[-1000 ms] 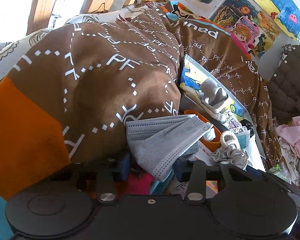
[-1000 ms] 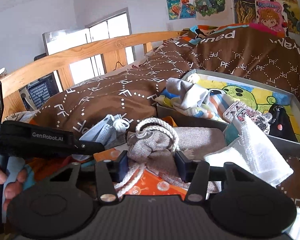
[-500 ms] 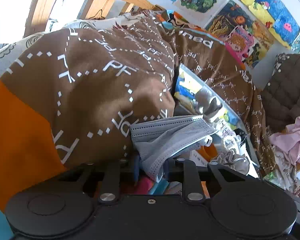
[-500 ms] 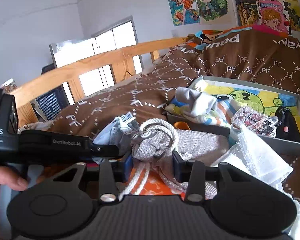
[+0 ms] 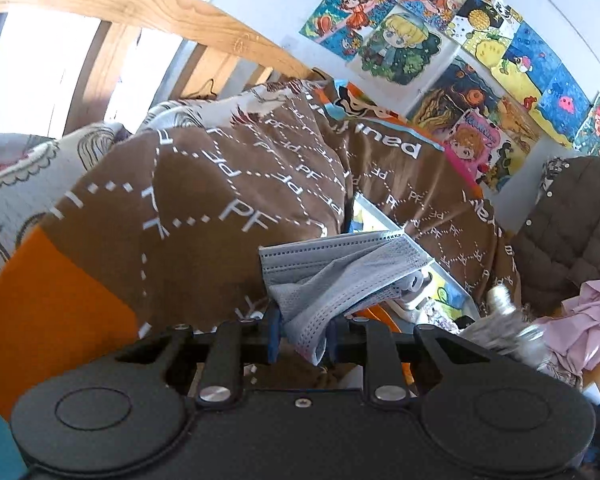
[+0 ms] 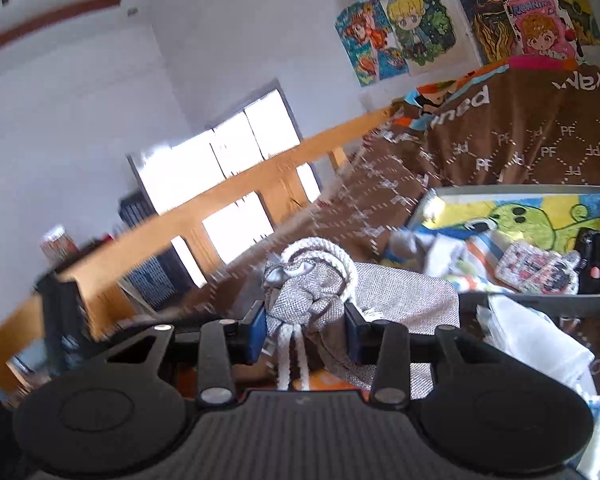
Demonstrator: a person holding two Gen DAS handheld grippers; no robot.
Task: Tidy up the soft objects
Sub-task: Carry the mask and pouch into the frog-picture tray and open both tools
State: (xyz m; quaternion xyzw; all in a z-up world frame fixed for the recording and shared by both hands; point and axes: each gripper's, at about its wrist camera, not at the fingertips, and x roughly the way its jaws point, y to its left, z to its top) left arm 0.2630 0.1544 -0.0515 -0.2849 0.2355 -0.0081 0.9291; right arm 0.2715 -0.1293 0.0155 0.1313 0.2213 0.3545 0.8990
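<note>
- While a brown patterned blanket [image 5: 204,200] is lying heaped over the bed, one grey face mask [image 5: 340,272] is being pinched by the left gripper [image 5: 302,338], whose jaws have just been closing and are now clamped on the mask's lower corner.
- The mask is being held above the blanket, its long axis running from the jaws up and to the right, toward the grey tray [image 5: 376,216].
- One grey woven drawstring pouch [image 6: 380,292] with a white cord [image 6: 320,252] is being gripped at its gathered neck by the right gripper [image 6: 306,330], whose jaws have likewise just been closing upon it.
- The pouch's body is being trailed to the right, its long axis lying roughly level, just in front of the tray [image 6: 520,190].
- Both grippers are being pointed slightly downward; the right wrist view is being blurred by motion.
- Several painted pictures [image 5: 400,48] are being displayed on the wall.
</note>
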